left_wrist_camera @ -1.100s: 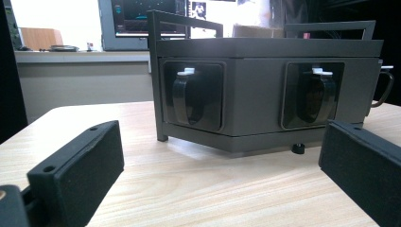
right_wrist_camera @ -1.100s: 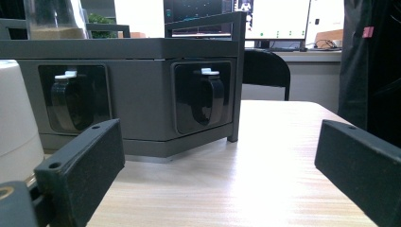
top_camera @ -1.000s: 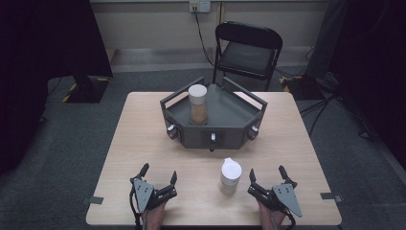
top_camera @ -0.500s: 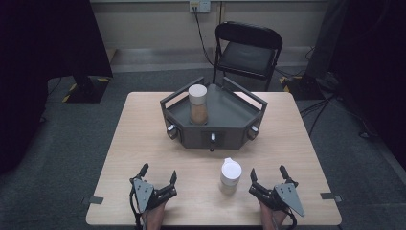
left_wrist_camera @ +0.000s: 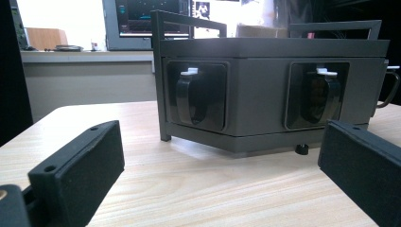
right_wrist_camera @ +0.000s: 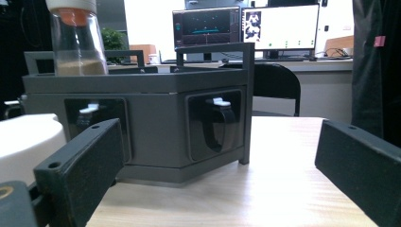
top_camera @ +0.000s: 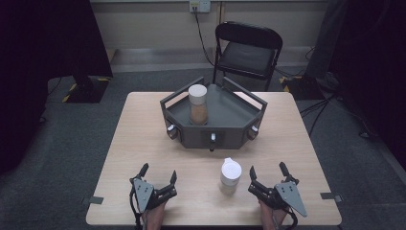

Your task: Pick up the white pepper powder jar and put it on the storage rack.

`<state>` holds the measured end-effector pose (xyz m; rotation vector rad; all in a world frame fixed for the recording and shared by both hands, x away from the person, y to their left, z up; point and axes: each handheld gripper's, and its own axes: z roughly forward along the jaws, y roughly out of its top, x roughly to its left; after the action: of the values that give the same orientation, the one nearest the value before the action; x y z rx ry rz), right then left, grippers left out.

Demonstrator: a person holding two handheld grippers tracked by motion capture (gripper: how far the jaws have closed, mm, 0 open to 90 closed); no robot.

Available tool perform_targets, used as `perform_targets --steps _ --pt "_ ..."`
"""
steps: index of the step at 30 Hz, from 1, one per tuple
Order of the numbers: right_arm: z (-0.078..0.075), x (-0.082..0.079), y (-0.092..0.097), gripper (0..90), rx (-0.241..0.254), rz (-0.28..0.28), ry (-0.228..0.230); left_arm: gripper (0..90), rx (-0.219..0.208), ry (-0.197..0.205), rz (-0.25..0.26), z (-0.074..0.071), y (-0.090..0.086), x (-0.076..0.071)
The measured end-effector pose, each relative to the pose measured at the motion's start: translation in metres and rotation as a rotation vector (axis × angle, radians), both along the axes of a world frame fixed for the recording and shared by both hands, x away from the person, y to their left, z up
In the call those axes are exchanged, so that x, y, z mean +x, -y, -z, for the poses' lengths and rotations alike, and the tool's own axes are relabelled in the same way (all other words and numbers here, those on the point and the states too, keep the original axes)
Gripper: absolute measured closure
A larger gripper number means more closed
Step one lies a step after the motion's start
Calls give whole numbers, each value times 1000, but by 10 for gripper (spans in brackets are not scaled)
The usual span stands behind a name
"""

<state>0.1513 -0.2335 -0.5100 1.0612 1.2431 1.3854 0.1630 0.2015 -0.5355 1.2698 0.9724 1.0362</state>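
Observation:
A dark grey angular tray (top_camera: pixel 230 112) with handles stands at the table's middle back. Inside it stands a clear jar with a white lid (top_camera: pixel 197 104) holding brown powder, also seen in the right gripper view (right_wrist_camera: pixel 75 40). A second white-lidded jar (top_camera: pixel 230 176) stands on the table in front of the tray, just left of my right gripper (top_camera: pixel 268 171). My left gripper (top_camera: pixel 158 171) rests near the front edge, open and empty. Both gripper views look at the tray's front wall (left_wrist_camera: pixel 265 94) (right_wrist_camera: pixel 156 127) with jaws wide apart. The near jar's lid (right_wrist_camera: pixel 26 142) shows at the right gripper view's left edge.
The wooden table (top_camera: pixel 143 139) carries the tray's latches (top_camera: pixel 212 140) on its front faces. A black folding chair (top_camera: pixel 249 52) stands behind the table. Monitors (right_wrist_camera: pixel 246 28) sit on a desk beyond. Bare tabletop lies between the grippers and the tray.

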Motion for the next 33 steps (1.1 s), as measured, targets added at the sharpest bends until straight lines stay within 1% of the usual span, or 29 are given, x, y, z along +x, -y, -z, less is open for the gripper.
perform_targets --steps 11,16,22,25,27,33 --pt "-15 -6 -5 12 5 -37 49 4 0 0 0 0 0 0" --pt "-22 -8 -6 12 3 -68 52 4 0 0 0 0 0 0" --pt "-31 -5 -13 12 -6 -107 48 8 0 0 0 0 0 0" --pt "-35 -5 -18 12 -14 -118 55 6 0 0 0 0 0 0" --pt "-38 -3 -20 12 -18 -140 52 5 0 0 0 0 0 0" --pt "-42 -1 -27 24 -25 -171 35 5 0 0 0 0 0 0"
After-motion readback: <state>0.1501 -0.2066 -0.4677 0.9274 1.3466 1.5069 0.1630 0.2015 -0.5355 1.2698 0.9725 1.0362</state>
